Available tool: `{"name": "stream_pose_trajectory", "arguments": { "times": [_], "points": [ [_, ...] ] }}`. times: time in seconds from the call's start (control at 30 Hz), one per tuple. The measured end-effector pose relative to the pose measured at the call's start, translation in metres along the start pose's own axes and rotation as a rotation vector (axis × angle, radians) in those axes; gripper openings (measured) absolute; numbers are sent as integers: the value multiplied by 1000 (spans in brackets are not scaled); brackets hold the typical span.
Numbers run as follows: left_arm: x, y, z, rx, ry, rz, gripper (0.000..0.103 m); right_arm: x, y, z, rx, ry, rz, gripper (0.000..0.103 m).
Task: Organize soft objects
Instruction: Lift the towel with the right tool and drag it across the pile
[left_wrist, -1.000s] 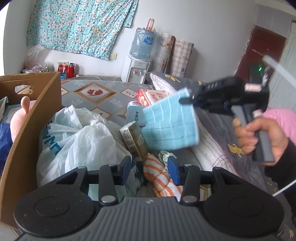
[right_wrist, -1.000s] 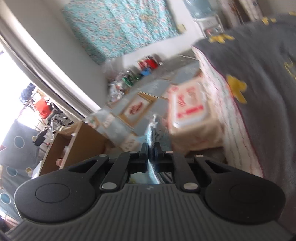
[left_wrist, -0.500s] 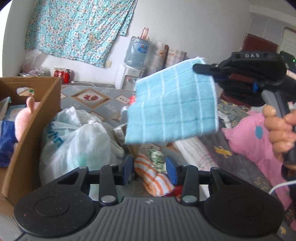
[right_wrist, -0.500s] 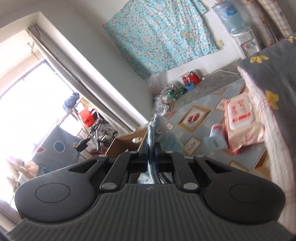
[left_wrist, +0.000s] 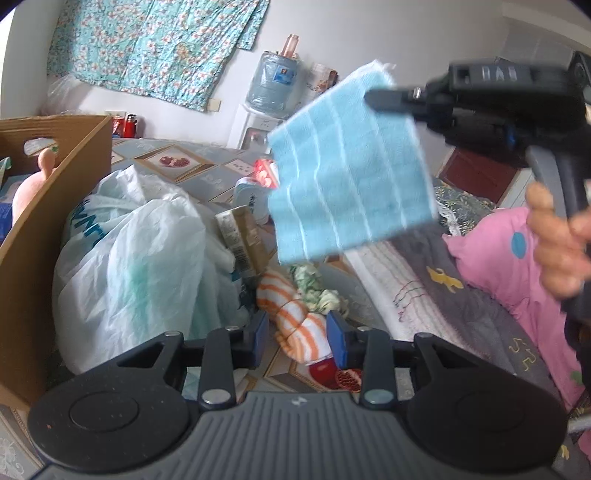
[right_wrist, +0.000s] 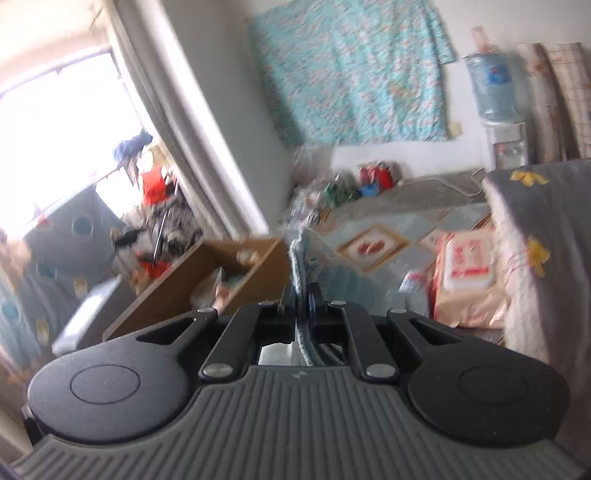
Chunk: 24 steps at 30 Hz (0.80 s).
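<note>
The right gripper (right_wrist: 303, 295) is clamping the limp, light blue cloth (left_wrist: 351, 162) by one edge above the cardboard box (left_wrist: 55, 177); the left gripper (left_wrist: 297, 332) jaws, apart and empty, have just been closing.

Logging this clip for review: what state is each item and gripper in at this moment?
blue checked cloth: hanging in the air, pinched at its upper corner
right gripper: shut on the cloth
left gripper: jaws apart and just closing, nothing gripped
orange striped towel: crumpled on the floor
cardboard box: open-topped
white plastic bag: slumped beside the box
</note>
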<state>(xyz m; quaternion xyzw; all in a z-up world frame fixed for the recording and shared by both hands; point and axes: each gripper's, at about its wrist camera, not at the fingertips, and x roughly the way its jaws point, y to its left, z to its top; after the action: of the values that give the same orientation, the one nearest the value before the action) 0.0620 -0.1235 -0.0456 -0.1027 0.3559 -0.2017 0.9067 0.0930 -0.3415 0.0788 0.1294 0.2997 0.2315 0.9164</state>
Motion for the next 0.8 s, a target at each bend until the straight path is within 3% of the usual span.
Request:
{"name": "stream_pose_trajectory", "arguments": {
  "times": [0.13, 0.47, 0.6, 0.8],
  "points": [
    [2, 5, -7, 6, 27, 6, 35, 25, -6, -45, 111, 124, 94, 5],
    [14, 9, -21, -15, 122, -60, 35, 11, -70, -115, 580, 133, 173, 5],
    [18, 18, -26, -71, 152, -113, 42, 5, -92, -147, 740, 141, 132, 5],
    [35, 29, -31, -197, 210, -186, 45, -5, -105, -179, 848, 167, 28, 6]
  ]
}}
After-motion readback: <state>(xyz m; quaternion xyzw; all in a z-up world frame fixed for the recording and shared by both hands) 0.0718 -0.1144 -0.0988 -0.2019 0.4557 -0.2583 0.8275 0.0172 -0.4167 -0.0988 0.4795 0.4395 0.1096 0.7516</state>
